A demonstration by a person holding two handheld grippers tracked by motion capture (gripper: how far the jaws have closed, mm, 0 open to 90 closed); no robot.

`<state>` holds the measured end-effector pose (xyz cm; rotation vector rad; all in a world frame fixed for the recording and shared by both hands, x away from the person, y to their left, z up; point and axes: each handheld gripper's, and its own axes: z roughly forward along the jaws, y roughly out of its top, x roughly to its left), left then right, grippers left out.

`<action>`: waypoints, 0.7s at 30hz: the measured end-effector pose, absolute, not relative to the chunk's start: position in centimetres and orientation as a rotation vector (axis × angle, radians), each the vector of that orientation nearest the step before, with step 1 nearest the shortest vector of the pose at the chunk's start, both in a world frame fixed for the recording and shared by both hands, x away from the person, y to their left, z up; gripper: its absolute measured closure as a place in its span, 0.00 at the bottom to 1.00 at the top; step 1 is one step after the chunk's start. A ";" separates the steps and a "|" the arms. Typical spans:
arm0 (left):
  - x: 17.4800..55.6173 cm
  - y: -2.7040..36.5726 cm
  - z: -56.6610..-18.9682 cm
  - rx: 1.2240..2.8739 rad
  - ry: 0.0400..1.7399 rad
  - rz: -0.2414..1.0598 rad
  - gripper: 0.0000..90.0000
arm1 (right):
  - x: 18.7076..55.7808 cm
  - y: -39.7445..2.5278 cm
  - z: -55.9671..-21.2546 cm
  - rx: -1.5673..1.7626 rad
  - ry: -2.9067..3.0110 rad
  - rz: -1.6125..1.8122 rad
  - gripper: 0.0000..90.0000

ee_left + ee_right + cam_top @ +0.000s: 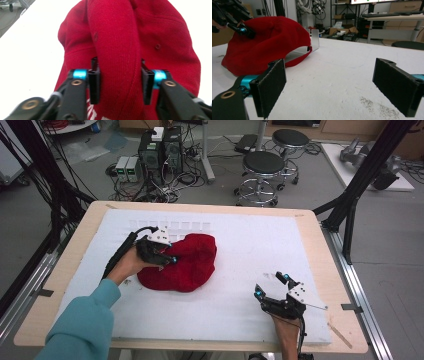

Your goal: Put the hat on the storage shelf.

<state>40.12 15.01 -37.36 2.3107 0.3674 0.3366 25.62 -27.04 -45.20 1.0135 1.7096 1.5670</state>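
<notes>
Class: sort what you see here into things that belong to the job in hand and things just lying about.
In the job:
red cap
left gripper, pinching a fold of the cap
right gripper, open

Lying about:
stools
computer boxes
cables

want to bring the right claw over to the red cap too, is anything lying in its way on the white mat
Nothing visible does. Bare white mat lies between the open right claw and the red cap, which the left claw already pinches by a fold.

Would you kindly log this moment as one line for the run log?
left gripper: shut on a fold of red cap | right gripper: open, apart from cap | surface: white pad
</notes>
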 end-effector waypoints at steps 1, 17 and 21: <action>40.1 14.9 -37.3 2.308 0.384 0.335 0.76 | 25.6 -27.0 -45.2 1.014 1.710 1.567 0.12; 39.1 14.4 -36.4 2.178 0.450 0.268 0.94 | 25.6 -27.0 -45.2 1.015 1.709 1.565 0.12; 38.7 14.7 -35.7 2.070 0.472 0.238 0.94 | 25.5 -26.9 -45.2 0.998 1.711 1.553 0.12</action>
